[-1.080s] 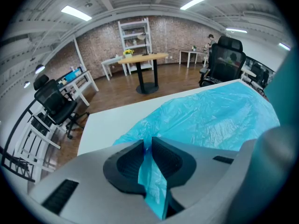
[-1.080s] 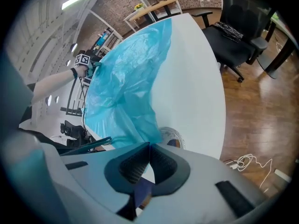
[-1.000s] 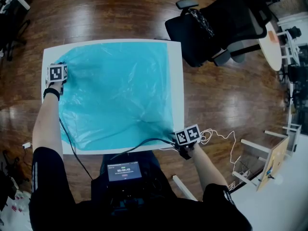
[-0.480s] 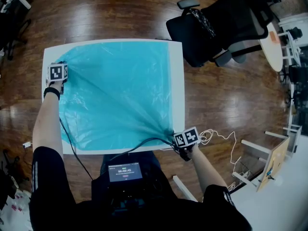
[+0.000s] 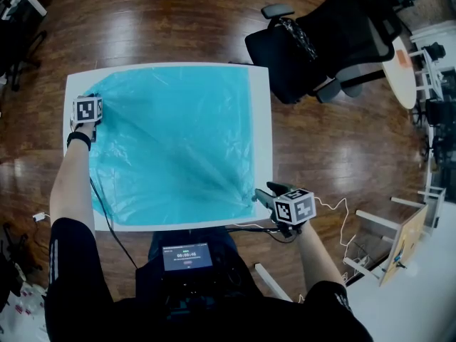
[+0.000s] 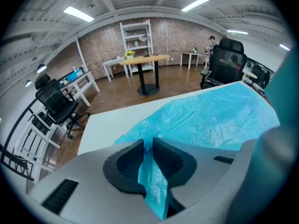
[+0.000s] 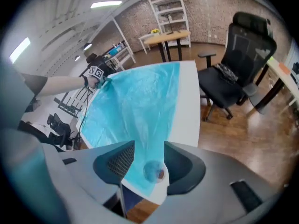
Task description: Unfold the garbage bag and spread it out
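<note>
1. Two corners matter here: the garbage bag (image 5: 171, 141) lies flat across the table (image 5: 262, 112), and its diagonal runs from far left to near right with one hand-held gripper at each end.
2. We see the left hand-held gripper (image 6: 148, 148) at the far-left corner, its jaws pinched together on a fold of the bag's edge.
3. We see the right hand-held gripper (image 7: 148, 160) at the near-right corner, with the bag stretching away from it toward the far left. Its jaws are opening, and the corner lies loose between them with the pads not pressing on it.
4. We judge the bag nearly spread, with only the left grip left to let go.
</note>
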{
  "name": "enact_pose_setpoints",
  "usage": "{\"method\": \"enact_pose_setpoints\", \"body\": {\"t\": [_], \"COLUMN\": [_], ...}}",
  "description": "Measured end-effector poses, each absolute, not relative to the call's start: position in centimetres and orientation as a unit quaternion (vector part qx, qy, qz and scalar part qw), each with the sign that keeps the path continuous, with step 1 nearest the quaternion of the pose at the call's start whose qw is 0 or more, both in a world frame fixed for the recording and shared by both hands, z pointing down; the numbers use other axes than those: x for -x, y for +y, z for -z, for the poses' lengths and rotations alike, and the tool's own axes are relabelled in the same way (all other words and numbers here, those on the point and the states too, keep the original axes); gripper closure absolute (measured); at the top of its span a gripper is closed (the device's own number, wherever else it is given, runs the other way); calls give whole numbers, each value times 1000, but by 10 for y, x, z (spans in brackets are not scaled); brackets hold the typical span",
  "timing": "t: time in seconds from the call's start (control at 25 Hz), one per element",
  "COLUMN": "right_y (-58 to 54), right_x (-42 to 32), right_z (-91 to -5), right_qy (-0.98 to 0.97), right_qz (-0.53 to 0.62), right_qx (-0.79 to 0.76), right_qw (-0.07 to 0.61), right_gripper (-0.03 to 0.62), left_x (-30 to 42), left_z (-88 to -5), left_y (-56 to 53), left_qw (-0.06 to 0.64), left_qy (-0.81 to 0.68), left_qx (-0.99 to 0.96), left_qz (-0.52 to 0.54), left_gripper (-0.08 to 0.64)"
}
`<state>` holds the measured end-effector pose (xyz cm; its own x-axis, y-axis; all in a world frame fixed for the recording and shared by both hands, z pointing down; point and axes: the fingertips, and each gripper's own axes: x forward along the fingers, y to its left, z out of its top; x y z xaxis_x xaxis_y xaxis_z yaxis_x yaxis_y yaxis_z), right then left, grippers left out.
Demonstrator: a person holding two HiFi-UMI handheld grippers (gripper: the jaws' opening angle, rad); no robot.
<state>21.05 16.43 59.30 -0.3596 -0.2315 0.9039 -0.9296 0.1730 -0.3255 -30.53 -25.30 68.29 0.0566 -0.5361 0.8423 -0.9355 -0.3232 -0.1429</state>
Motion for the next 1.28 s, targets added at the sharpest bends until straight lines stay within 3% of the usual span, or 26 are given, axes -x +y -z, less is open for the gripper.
{"method": "enact_pose_setpoints", "body": {"t": [0.24, 0.48, 0.68, 0.8, 1.28], "right_y": [33, -73, -152, -182, -202], "right_x": [-195, -174, -164, -168, -176], "right_z": [-526, -514, -565, -605, -693], "right_qy": [-750, -788, -785, -775, -732], "right_qz": [-304, -216, -239, -243, -299], "right_qx": [-474, -474, -485, -487, -485], "right_qw": [346, 327, 303, 322, 374], "right_gripper": [364, 364, 367, 370, 371], "left_x": [304, 298, 299, 297, 294], "left_z": [-682, -681, -681, -681, -680], "left_y": [-252, -252, -253, -254, -259], "left_qw": [227, 227, 229, 230, 229], "left_qy": [-530, -529, -533, -533, -532], "left_qx": [-690, -694, -696, -697, -707], "left_qz": [-437, -432, -424, -421, -406], "left_gripper": [500, 492, 494, 494, 494]}}
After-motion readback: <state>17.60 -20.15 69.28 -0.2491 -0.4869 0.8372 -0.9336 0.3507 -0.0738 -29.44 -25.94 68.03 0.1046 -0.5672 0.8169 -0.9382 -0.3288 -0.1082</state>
